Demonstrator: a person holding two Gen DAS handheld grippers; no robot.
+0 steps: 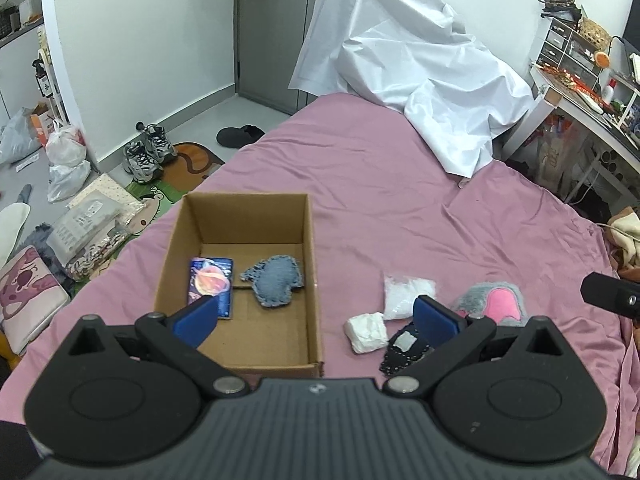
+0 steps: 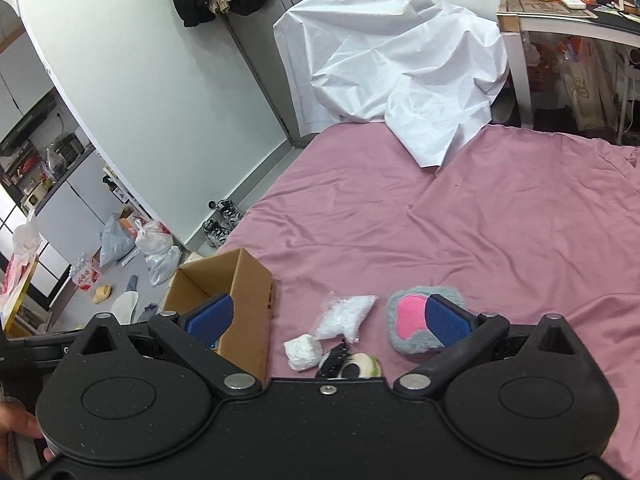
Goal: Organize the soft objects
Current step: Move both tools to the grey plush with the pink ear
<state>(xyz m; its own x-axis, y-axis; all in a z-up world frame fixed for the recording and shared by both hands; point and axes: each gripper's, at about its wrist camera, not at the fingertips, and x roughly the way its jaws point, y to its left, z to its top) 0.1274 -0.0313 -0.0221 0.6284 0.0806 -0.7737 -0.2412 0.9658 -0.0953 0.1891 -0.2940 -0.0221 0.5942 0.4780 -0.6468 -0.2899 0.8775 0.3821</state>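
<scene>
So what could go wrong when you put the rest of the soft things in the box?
The grey furry pad with the pink patch is floppy, so it might snag on the brown cardboard box's wall going in. The clear bag of white filling, the white crumpled wad and the black beaded piece lie close together, so the open right gripper might nudge a neighbour.

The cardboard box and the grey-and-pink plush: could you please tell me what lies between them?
A white wad and a clear bag of white filling, in both views.
</scene>
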